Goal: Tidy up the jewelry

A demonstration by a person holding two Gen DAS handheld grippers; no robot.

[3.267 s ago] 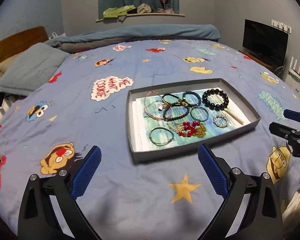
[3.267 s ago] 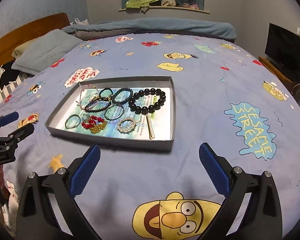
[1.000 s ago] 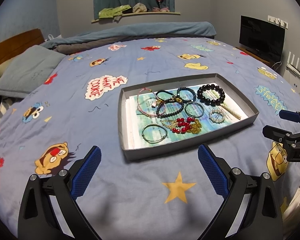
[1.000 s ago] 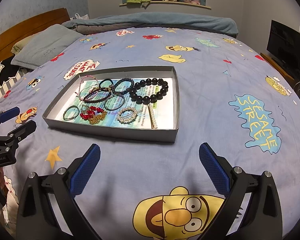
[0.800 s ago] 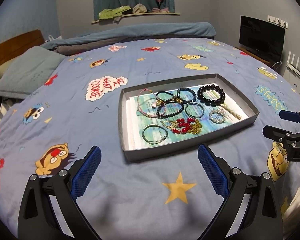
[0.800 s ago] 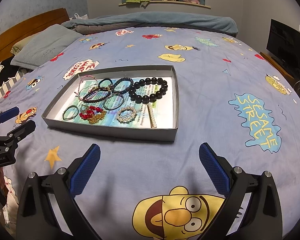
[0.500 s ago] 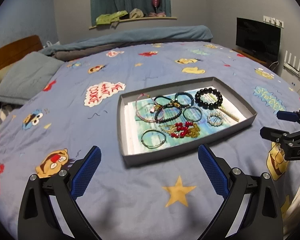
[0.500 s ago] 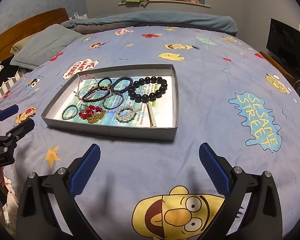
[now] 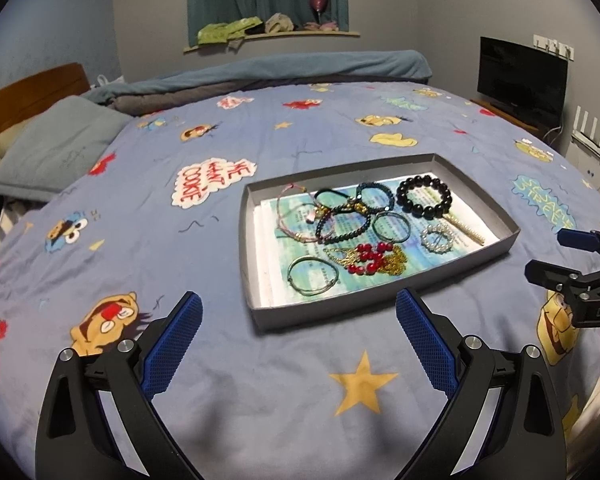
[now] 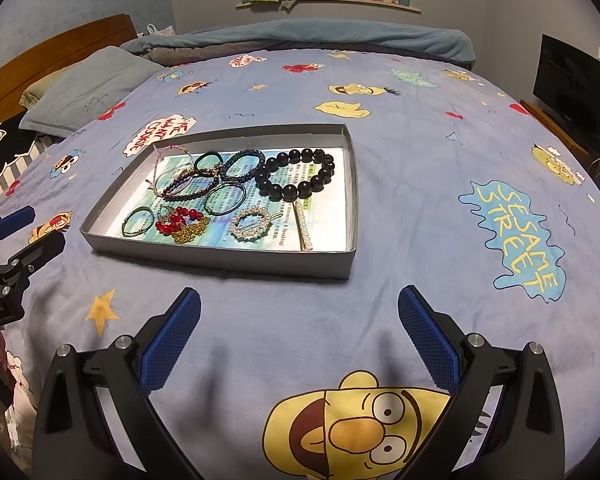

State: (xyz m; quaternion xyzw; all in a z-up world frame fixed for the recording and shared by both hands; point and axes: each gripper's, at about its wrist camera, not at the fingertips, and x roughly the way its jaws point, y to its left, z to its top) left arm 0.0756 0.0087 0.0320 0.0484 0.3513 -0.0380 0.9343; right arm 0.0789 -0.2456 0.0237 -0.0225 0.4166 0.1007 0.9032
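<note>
A shallow grey tray (image 9: 384, 293) (image 10: 228, 261) lies on the bed and holds several pieces of jewelry. Among them are a black bead bracelet (image 9: 424, 195) (image 10: 296, 174), a red bead and gold chain piece (image 9: 370, 261) (image 10: 182, 222), a pearl ring clip (image 9: 437, 239) (image 10: 253, 220), a pearl bar clip (image 10: 303, 226) and a green bangle (image 9: 313, 276) (image 10: 138, 221). My left gripper (image 9: 298, 336) is open and empty, short of the tray's near edge. My right gripper (image 10: 299, 330) is open and empty, also short of the tray. Each gripper shows at the side of the other's view.
The bed has a blue cartoon-print sheet (image 9: 180, 240) (image 10: 440, 160). A grey pillow (image 9: 56, 152) lies at the left and a rolled blanket (image 9: 280, 68) at the far edge. A TV (image 9: 522, 76) stands at the right.
Both views have shifted slightly: the tray sits a little higher and farther in the left wrist view and a little nearer in the right one. Both grippers stay open and empty.
</note>
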